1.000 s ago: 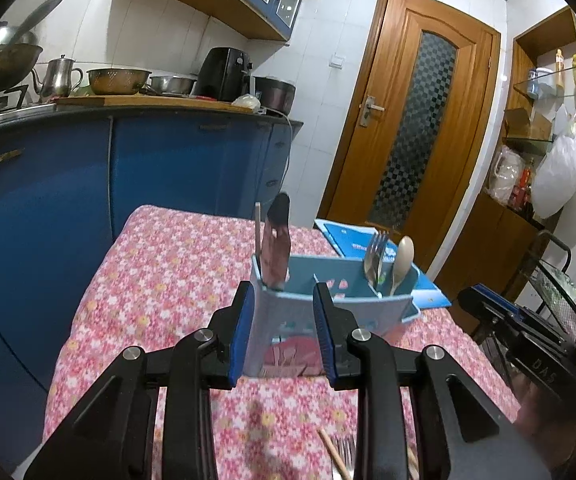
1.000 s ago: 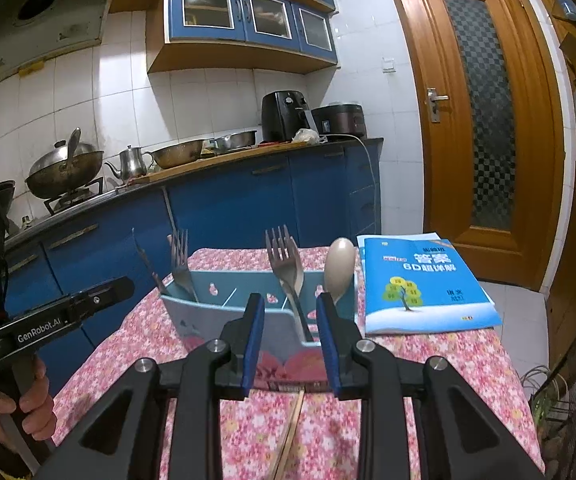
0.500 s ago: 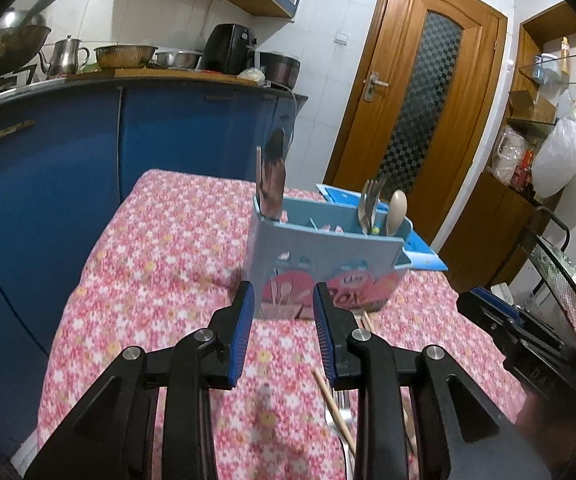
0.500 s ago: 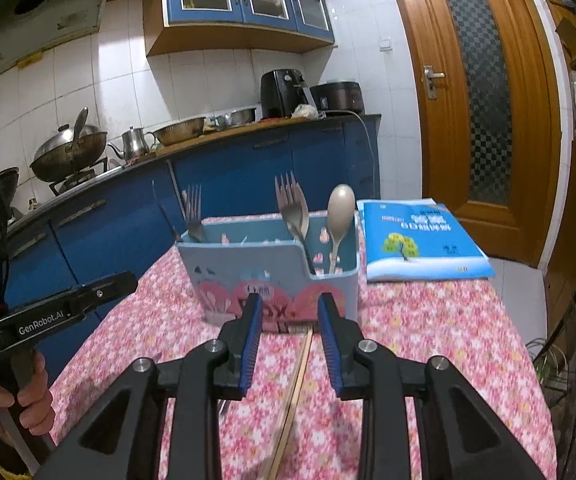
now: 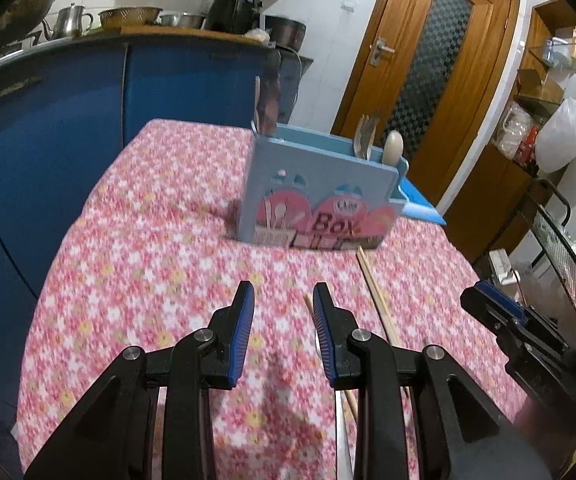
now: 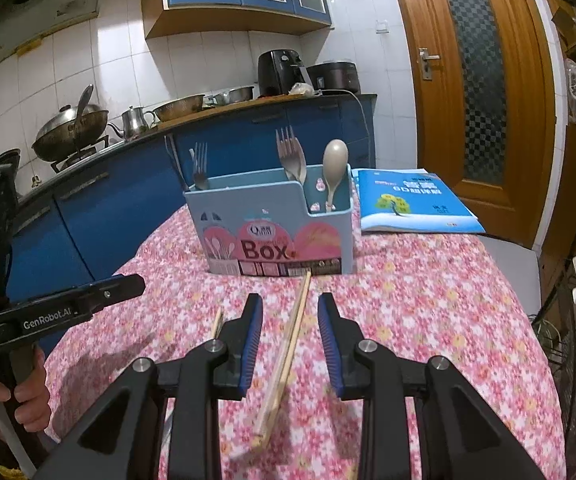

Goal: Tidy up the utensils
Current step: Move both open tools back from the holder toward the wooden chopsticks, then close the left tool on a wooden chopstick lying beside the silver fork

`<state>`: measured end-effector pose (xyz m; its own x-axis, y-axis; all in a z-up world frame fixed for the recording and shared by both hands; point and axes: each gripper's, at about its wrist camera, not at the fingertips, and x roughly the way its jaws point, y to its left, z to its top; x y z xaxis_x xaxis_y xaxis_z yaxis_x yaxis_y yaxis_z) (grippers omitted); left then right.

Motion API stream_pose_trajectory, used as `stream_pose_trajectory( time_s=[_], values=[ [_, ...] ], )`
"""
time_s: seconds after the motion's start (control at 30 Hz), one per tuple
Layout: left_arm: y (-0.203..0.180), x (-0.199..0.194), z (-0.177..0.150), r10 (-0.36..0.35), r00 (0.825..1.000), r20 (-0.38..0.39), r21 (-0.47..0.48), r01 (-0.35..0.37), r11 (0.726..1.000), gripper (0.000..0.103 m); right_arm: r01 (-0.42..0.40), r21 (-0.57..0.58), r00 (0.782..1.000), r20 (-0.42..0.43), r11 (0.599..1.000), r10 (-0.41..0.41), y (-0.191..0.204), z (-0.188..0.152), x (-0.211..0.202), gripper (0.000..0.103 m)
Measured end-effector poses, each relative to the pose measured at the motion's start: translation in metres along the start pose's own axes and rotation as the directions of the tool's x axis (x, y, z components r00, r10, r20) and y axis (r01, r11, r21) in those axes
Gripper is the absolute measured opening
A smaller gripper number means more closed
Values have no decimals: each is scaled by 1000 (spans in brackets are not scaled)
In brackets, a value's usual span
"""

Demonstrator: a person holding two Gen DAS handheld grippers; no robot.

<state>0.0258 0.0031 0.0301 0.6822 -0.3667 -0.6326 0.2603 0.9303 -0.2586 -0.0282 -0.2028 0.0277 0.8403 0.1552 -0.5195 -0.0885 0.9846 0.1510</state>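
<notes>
Both your grippers have backed off from the box (image 6: 271, 224) and dipped toward the worktop (image 5: 147, 280); a second ago each sat tight against its front wall, and now a stretch of flowered cloth lies between.

Left gripper (image 5: 281, 320): jaws spread, nothing between them, well short of the box.

Right gripper (image 6: 290, 330): jaws spread, holding nothing. A pair of chopsticks (image 6: 288, 344) lies on the cloth beneath the gap, far tips just touching the foot of the box. A third stick (image 6: 217, 322) lies just left of that pair, mostly hidden by the left jaw.

Box: upright on the worktop, now free of both grippers. Two forks (image 6: 290, 156) and a spoon (image 6: 334, 164) stand in it.

Beyond the box, to its right: a blue booklet (image 6: 408, 204).

Reading: box looks placed; the loose chopsticks are what remains. The right gripper is better lined up for them.
</notes>
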Motion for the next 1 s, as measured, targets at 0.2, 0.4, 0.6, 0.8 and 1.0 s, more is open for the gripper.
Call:
stream_pose_trajectory(
  time_s=[0.2,0.4,0.6,0.8,1.0],
  values=[
    [-10,4,-12,-7,998,-58,8,8,1000,30,10,7,1000,-15,1000,-10,-4,-10,-7,33],
    [-19,8,-24,-3,994,-110,19,5,1000,30,21,32,999,-33,999,-20,-13,-18,-9,34],
    [-34,12,-35,-8,985,-170,52,17,998,30,23,61,999,-37,998,-21,-23,-23,-12,34],
    [-52,19,-46,7,977,-215,103,16,995,30,20,75,999,-41,997,-17,-27,-27,-13,35],
    [-63,25,-54,29,969,-244,138,5,990,30,17,91,999,-42,996,-14,-32,-30,-15,36]
  ],
)
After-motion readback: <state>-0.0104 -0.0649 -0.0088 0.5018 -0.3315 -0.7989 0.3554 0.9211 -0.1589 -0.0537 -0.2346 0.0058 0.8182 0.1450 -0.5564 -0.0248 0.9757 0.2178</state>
